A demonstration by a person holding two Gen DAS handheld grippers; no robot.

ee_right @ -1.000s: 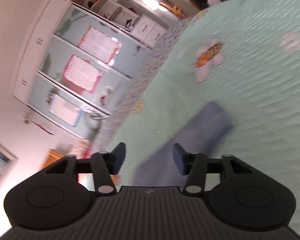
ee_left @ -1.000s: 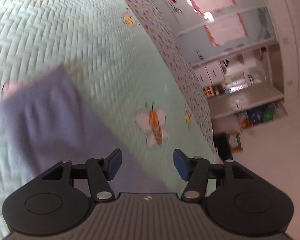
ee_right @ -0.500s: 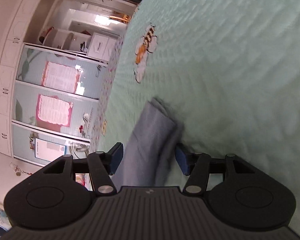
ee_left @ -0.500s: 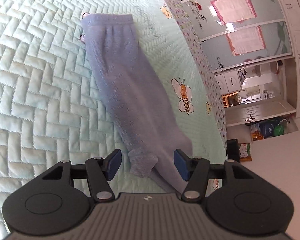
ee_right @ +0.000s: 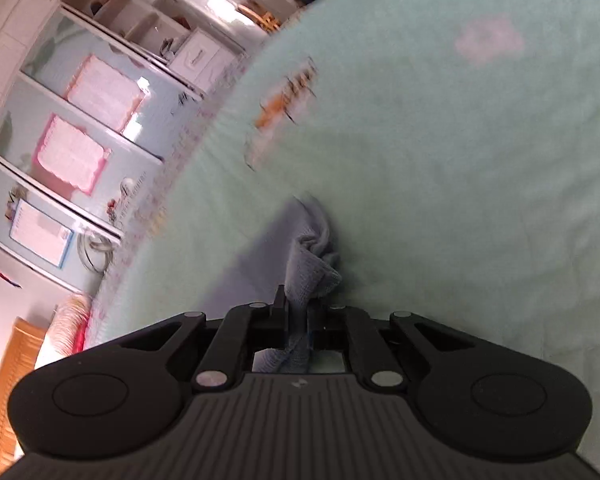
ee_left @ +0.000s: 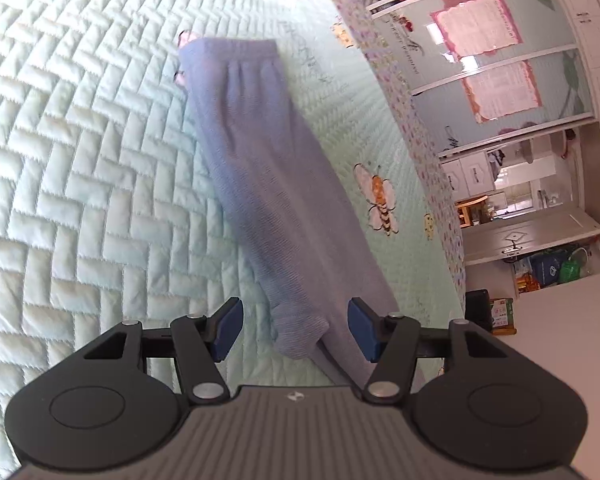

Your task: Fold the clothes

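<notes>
A pair of grey-blue trousers lies folded lengthwise on the pale green quilted bed, waistband far, cuffs near. My left gripper is open, its blue pads on either side of the near cuff without touching it. In the right wrist view my right gripper is shut on a bunched end of the trousers, just above the bed; the view is blurred by motion.
The bed edge with a floral border runs along the right. Beyond it stand pale blue wardrobe doors with pink papers, shelves and a floor with bags. Bee prints dot the quilt.
My right gripper has closed on the trouser end that lay between its open fingers. My left gripper has held its place over the near cuff, still open.
</notes>
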